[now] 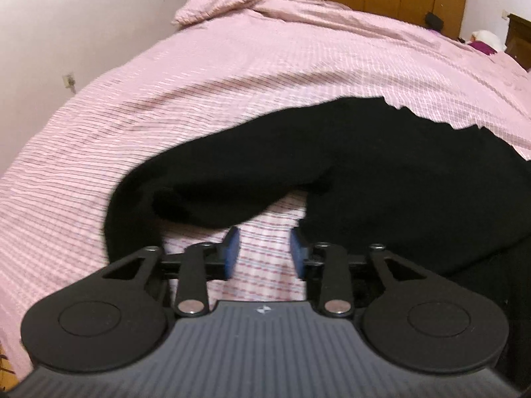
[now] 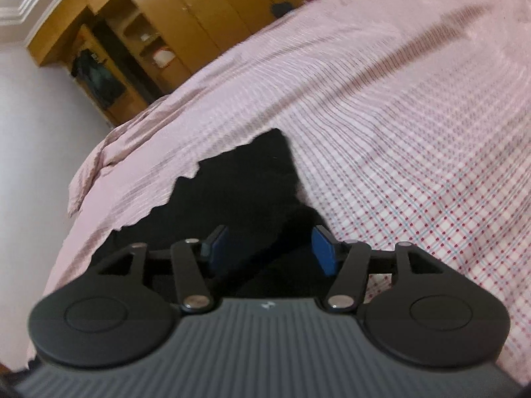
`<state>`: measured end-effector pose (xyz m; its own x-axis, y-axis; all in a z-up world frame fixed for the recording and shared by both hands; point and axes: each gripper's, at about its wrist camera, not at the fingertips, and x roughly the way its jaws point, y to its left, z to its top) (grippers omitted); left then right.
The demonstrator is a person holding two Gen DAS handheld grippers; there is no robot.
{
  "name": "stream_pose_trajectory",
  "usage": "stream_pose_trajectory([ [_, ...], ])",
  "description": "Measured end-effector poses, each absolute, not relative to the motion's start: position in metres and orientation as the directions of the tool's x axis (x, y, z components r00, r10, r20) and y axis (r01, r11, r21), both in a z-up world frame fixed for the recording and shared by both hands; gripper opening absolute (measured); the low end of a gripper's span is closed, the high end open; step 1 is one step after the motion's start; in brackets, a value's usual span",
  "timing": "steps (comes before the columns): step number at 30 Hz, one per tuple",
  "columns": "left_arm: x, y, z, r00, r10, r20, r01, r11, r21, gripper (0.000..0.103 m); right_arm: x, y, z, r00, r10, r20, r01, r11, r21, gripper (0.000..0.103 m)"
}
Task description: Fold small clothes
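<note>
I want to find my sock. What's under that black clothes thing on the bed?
Around the black garment, only the pink checked bedcover shows. Whatever lies beneath the garment itself is covered, so a sock there can't be seen.

Left gripper (image 1: 265,253), right gripper (image 2: 269,250): jaws apart.

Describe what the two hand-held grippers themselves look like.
Both look alike. The left hand-held gripper has a grey ribbed body with a small pale logo, two round black discs at the sides, black link arms on silver pivot pins, and blue pads on black fingers. The right hand-held gripper matches it. No hands, sleeves or cables show.
</note>
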<state>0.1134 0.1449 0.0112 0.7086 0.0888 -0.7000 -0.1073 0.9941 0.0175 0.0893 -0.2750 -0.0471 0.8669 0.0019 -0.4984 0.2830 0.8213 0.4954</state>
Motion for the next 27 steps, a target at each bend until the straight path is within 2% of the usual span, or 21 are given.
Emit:
stream_pose_trajectory([
  [2,0.104,0.152,0.018,0.720,0.110,-0.686,-0.125,0.992,0.027,0.057,0.083,-0.269,-0.041,0.870,0.013,-0.492,0.258,0.839,0.479,0.059],
  [11,0.062,0.184,0.026,0.723,0.209,-0.658,-0.214,0.974,0.074,0.079,0.047,-0.245,-0.027,0.880,0.049,-0.472,0.183,0.883,0.433,0.059],
  [16,0.051,0.197,0.013,0.691,0.248,-0.680,-0.256,0.962,0.091,0.083,0.035,-0.234,-0.030,0.867,0.059,-0.495,0.175,0.894,0.413,0.059],
  [22,0.049,0.209,-0.008,0.658,0.223,-0.719,-0.271,0.961,0.051,0.083,0.029,-0.225,-0.042,0.845,0.064,-0.531,0.182,0.900,0.397,0.059],
  [27,0.057,0.215,-0.031,0.629,0.284,-0.723,-0.309,0.946,0.103,0.085,0.031,-0.220,-0.052,0.829,0.065,-0.555,0.190,0.901,0.389,0.059],
])
